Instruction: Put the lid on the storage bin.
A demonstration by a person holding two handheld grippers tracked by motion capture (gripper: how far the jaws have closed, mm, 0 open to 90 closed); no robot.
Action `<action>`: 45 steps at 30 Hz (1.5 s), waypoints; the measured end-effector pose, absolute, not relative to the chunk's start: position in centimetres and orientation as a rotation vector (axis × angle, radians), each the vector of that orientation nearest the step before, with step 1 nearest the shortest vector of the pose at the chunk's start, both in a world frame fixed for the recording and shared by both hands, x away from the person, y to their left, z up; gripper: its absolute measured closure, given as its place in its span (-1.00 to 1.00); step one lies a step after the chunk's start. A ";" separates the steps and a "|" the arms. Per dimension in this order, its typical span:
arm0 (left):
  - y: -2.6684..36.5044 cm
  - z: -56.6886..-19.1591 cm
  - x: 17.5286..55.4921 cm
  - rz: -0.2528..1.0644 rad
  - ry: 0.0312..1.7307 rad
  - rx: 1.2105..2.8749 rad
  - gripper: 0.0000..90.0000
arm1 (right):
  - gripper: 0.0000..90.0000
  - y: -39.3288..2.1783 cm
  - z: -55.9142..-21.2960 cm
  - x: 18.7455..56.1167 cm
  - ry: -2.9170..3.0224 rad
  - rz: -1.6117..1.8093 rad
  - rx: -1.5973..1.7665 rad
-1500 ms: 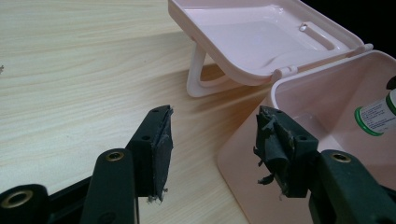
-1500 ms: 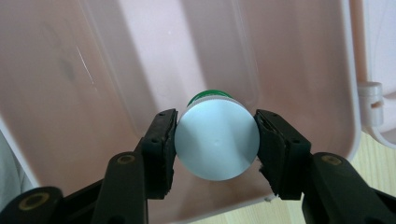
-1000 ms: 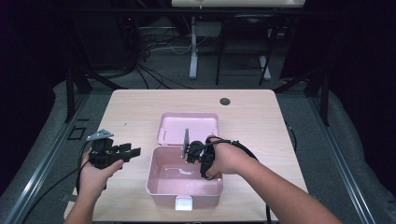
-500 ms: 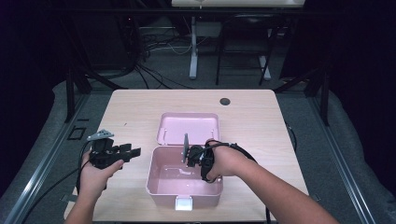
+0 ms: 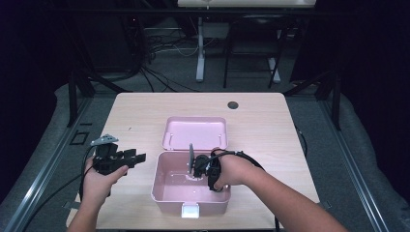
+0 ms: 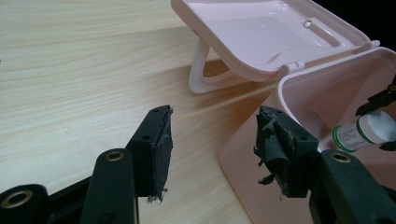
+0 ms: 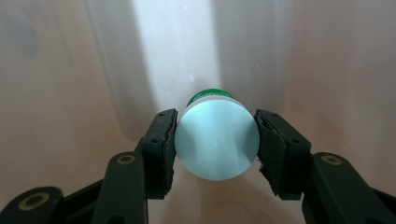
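At the table's left edge, the left gripper (image 5: 135,158) hovered above the wood, jaws apart with nothing between them, aimed at the outer wall of the pink box (image 5: 159,191). Its own view had the black pads (image 6: 159,149) framing bare tabletop (image 6: 70,84) and the box corner (image 6: 299,93), clear of both.

Moving right: the box sat open near the front edge, its lid (image 5: 195,133) hinged back and lying flat behind it. Box interior looked otherwise bare.

Right gripper (image 5: 196,166) was reached down inside the box, clamped on a small bottle (image 7: 217,137). White round cap faced the camera, green-banded label behind it, both pads tight on the cap's sides. Left gripper view caught the same bottle (image 6: 369,133) low inside the box, lying roughly level, near the floor; couldn't tell if it touched the floor.

Handling guess: bottle was small, rigid plastic, likely light. Smooth round cap = slippery, prone to rolling or twisting between flat pads. Grip was across the widest part of the cap, which was about right; gripping the labelled body would have given more contact length. Not fragile-looking, so firm squeeze was fine. Once set down on its side it could roll across the box floor.

Far right of the table: just a dark round grommet (image 5: 233,105) near the back edge.
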State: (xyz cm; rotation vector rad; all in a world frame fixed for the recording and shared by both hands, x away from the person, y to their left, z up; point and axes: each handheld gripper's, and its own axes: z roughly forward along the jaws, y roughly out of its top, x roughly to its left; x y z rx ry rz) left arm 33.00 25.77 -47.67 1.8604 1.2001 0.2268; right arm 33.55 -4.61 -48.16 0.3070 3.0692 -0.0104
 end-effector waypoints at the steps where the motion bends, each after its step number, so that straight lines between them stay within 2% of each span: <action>1: 25.8 -47.7 33.0 0.226 1.202 1.861 0.01 | 0.11 -4.6 -48.2 33.5 3.071 -0.014 0.300; 45: 25.7 -47.7 33.0 0.225 1.199 1.863 0.01 | 0.11 -4.1 -50.4 33.5 3.113 -0.084 0.171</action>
